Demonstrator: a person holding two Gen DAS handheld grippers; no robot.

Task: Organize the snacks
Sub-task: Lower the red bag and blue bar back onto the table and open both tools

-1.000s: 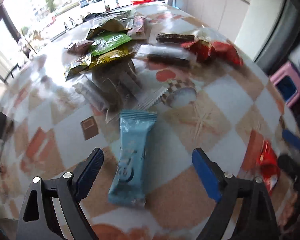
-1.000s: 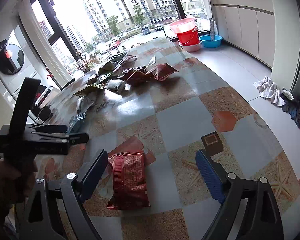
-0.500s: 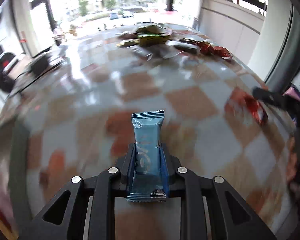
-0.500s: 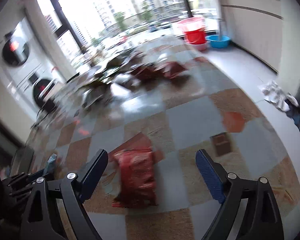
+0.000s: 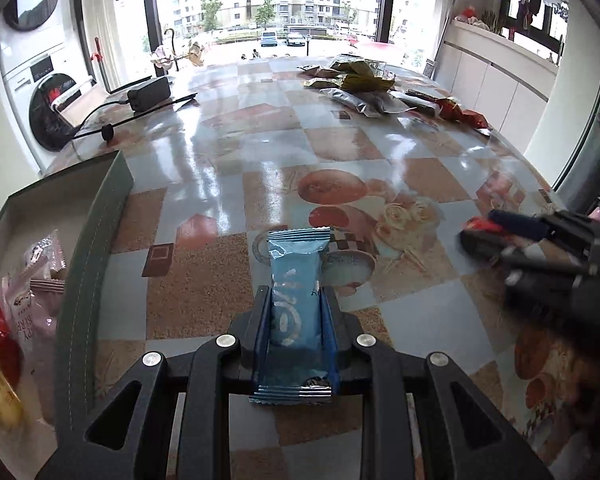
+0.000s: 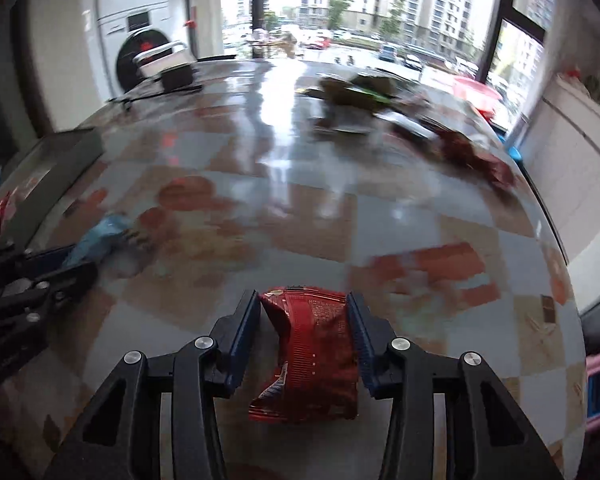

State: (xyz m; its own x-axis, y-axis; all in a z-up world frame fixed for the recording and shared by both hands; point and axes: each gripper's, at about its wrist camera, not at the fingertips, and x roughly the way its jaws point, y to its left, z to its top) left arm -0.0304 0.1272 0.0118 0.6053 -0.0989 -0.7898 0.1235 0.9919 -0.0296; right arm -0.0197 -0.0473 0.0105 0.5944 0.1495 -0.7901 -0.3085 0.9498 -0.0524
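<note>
Left wrist view: the left gripper [image 5: 295,322] is clenched on one light-blue crinkle-ended foil snack bar [image 5: 296,312], which sticks out forward between the blue-padded fingers [image 5: 261,332] above the glossy checkered tablecloth [image 5: 228,160]. To its left stands one grey-green rectangular box with a pale inside [image 5: 96,240], holding a clear plastic packet [image 5: 40,272], a red one and a yellow one at the frame edge. A black power adapter with its cord [image 5: 148,92] lies at the far left of the table. At the far right lies a loose heap of green, gold, silver and red wrappers [image 5: 364,84] — too many overlap to count. The right gripper [image 5: 496,232] shows at the right, blurred, with something red between its tips.

Right wrist view: the right gripper [image 6: 304,332] grasps one crumpled red foil snack bag [image 6: 312,360] by its sides, the bag lifted off the tablecloth [image 6: 380,216]. The blue bar [image 6: 96,240] and the left gripper [image 6: 60,268] appear at the left — smeared by motion, as is the wrapper heap [image 6: 364,100] beyond. The box [image 6: 52,172] sits further left.
</note>
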